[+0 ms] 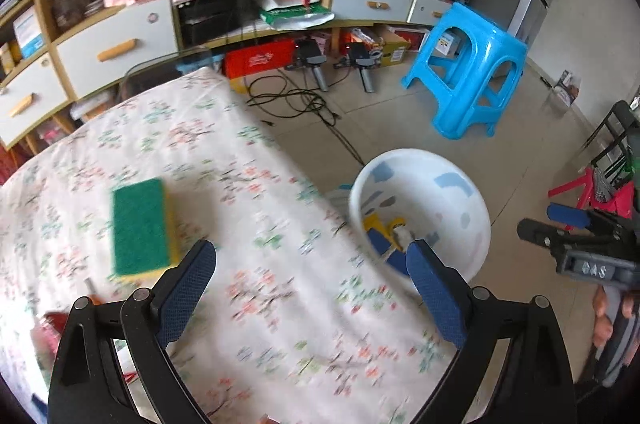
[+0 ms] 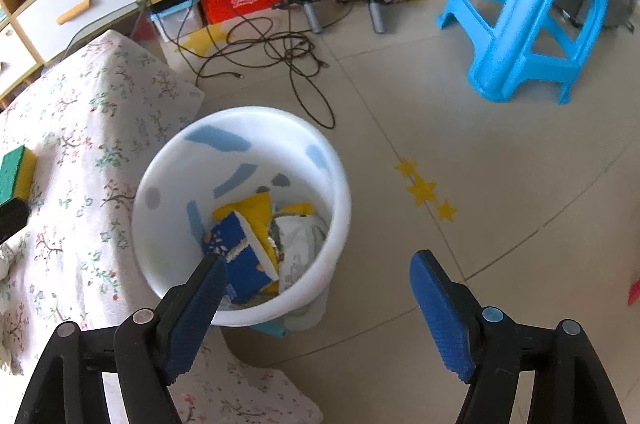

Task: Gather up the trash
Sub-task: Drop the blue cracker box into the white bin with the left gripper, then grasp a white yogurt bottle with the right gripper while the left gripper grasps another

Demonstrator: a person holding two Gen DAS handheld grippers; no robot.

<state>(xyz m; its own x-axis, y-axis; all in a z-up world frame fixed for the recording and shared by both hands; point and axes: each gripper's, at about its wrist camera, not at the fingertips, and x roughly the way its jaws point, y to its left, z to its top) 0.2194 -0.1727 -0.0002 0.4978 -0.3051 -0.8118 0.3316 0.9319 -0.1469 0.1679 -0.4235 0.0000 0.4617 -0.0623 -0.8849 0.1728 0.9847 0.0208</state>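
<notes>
A white bin (image 2: 240,216) stands on the floor beside the table; it holds blue-and-yellow wrappers (image 2: 244,244) and white crumpled trash. It also shows in the left wrist view (image 1: 420,216). My right gripper (image 2: 320,264) is open and empty, just above the bin's near rim. My left gripper (image 1: 312,256) is open and empty over the floral tablecloth (image 1: 240,224). A green-and-yellow sponge (image 1: 140,228) lies on the table, left of the left gripper; it shows at the left edge of the right wrist view (image 2: 16,176). A red item (image 1: 52,328) lies at the table's left edge, blurred.
A blue plastic stool (image 2: 528,8) stands on the tiled floor at the right. Black cables (image 2: 272,56) trail across the floor behind the bin. A low cabinet (image 1: 120,40) with drawers and clutter runs along the back wall. The right gripper shows at the right (image 1: 580,248).
</notes>
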